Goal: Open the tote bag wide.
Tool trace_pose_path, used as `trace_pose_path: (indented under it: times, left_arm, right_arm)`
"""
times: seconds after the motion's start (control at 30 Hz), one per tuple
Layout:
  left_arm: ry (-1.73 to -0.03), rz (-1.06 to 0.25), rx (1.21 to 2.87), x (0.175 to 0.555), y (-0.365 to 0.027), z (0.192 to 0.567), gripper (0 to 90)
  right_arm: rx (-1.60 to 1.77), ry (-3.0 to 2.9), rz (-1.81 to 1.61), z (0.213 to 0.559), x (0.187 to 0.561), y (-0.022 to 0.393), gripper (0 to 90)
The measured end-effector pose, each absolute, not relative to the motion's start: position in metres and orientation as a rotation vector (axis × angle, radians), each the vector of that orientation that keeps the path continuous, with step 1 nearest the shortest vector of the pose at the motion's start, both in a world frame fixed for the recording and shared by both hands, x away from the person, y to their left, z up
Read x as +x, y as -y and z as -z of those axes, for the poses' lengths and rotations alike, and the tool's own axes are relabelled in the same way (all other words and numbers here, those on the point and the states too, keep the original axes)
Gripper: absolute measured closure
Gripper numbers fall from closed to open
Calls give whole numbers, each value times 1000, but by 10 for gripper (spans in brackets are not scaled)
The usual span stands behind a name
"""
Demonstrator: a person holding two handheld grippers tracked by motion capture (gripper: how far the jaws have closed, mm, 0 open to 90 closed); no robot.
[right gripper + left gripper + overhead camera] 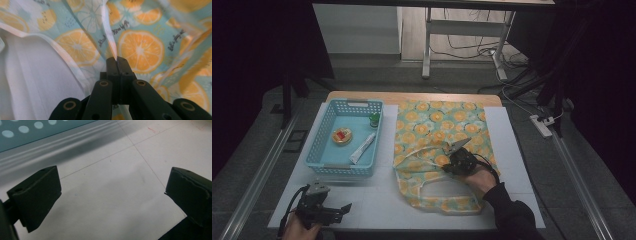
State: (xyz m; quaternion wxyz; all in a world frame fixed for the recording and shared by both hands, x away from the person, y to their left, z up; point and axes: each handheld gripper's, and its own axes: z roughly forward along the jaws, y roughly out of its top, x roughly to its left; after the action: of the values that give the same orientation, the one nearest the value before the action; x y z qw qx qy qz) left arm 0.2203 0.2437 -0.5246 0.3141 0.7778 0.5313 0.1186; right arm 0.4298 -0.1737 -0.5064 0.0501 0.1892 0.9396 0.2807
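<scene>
Black jaws of your right hand-held gripper (pixel 117 61) are pressed together, and they pinch a thin fold of the orange-print cloth bag (pixel 140 47) right at their tips. Seen from the high view, that right hand-held gripper (pixel 455 154) sits over the middle of the bag (pixel 437 125), which lies spread flat on the white desk (pixel 377 200), just beside the blue basket (pixel 328 170). The white inside of the bag shows where the cloth is pulled up a little, so I think you are just starting to open its mouth. It does not look open yet. Three small things wait in the basket: a round tin with a red top (pixel 342 136), a white tube (pixel 362 148) and a little green bottle (pixel 374 119). None of them is in the bag, so my guess is that most of the job is still to do. Your left hand-held gripper (pixel 343 208) rests low at the near left corner of the desk, well apart from the bag. Its jaws are spread wide with nothing between them, just bare desk (pixel 110 195) under them.
</scene>
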Motion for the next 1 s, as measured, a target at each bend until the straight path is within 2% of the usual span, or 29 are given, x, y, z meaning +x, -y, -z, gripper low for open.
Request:
trace_pose_path:
  times: [0.47,1.0]
  left_arm:
    - [-1406,-312,2053,221,-244,525,4]
    - [-1409,-319,2047,220,-244,525,3]
  right_arm:
    - [626,-2776,-1091,473,435,173,900]
    - [599,-2698,-1264,425,443,146,900]
